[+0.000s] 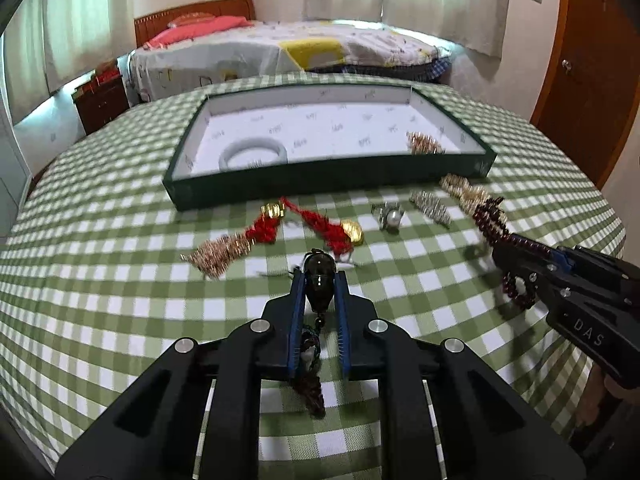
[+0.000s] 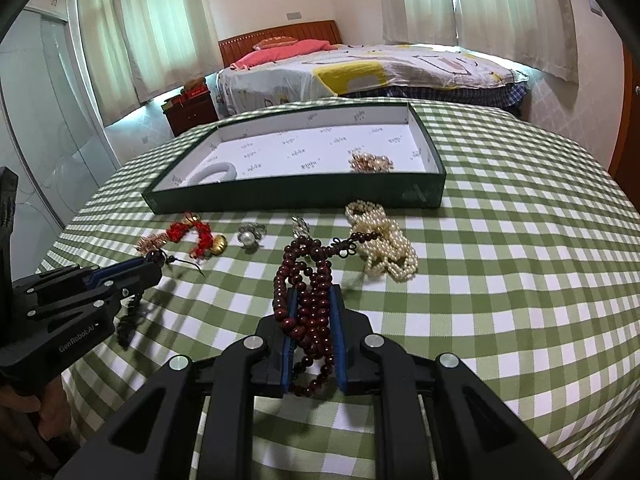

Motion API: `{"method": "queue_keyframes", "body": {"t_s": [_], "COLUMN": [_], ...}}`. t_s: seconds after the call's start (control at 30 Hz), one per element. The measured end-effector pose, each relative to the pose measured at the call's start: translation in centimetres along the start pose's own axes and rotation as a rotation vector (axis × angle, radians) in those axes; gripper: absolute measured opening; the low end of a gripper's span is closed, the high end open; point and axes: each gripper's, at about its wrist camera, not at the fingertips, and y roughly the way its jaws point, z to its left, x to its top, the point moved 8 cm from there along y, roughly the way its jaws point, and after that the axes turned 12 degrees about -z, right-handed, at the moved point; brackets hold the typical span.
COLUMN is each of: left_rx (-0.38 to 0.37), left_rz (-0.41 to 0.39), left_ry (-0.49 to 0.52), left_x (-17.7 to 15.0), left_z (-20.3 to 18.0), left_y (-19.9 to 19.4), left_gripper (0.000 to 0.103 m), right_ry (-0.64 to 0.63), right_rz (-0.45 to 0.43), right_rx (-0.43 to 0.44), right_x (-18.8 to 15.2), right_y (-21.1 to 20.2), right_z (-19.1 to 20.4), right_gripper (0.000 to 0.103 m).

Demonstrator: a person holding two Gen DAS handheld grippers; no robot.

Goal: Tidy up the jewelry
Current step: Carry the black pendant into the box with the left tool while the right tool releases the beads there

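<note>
1. Two hand-held grippers work over a table (image 2: 520, 280) covered in green-and-white check cloth; a dark green tray (image 2: 304, 196) with a white printed lining lies toward the table's far edge.
2. Left gripper (image 1: 319, 280): fingers closed on a dark glossy pendant (image 1: 318, 280), pads pressing both its sides; its cord and brown tassel (image 1: 312, 392) hang below between the fingers. In the right wrist view this gripper (image 2: 154, 264) appears near the table's left edge, with a hand (image 2: 36, 408) at its handle.
3. Right gripper (image 2: 312, 300): fingers closed on a dark red bead string (image 2: 308, 280), whose loops spill forward onto the cloth and back between the fingers. In the left wrist view this gripper (image 1: 500, 248) enters from the right edge with the beads (image 1: 490, 216) in its grip.
4. Inside the tray: a pale bangle (image 1: 253, 153) near the front left corner; a gold-toned cluster (image 2: 370, 162) near the front right corner.
5. On the cloth, along the tray's near wall, left to right: a gold tassel piece (image 1: 218, 250), a red knotted cord with gold bells (image 1: 316, 226), a pearl ring (image 2: 250, 236), a small silver piece (image 2: 301, 226) and a heap of cream pearl strands (image 2: 384, 244).
</note>
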Motion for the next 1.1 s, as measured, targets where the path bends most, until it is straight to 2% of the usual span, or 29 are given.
{"method": "queue_keyframes", "body": {"t_s": [0.33, 0.53, 0.7, 0.83, 1.1], "left_rx": [-0.036, -0.042, -0.048, -0.039, -0.039], "left_rz": [-0.116, -0.187, -0.199, -0.164, -0.019], "left_ry": [-0.038, -0.047, -0.076, -0.075, -0.082], "left_x": [6.1, 10.8, 13.6, 13.6, 9.5], "left_z": [-0.3, -0.4, 0.0, 0.1, 0.9], "left_y": [-0.5, 1.7, 4.9, 8.0, 12.8], "left_gripper": [0.015, 0.015, 0.015, 0.015, 0.015], "right_ry": [0.001, -0.016, -0.032, -0.026, 0.014], "right_rz": [-0.083, -0.123, -0.147, -0.119, 0.021], "right_rx": [0.049, 0.079, 0.085, 0.076, 0.062], "right_x": [5.4, 9.3, 12.1, 12.2, 8.7], "right_y": [-0.1, 2.1, 4.8, 7.6, 12.3], "right_z": [1.3, 2.4, 2.9, 2.4, 0.9], "right_gripper": [0.016, 0.016, 0.016, 0.016, 0.016]}}
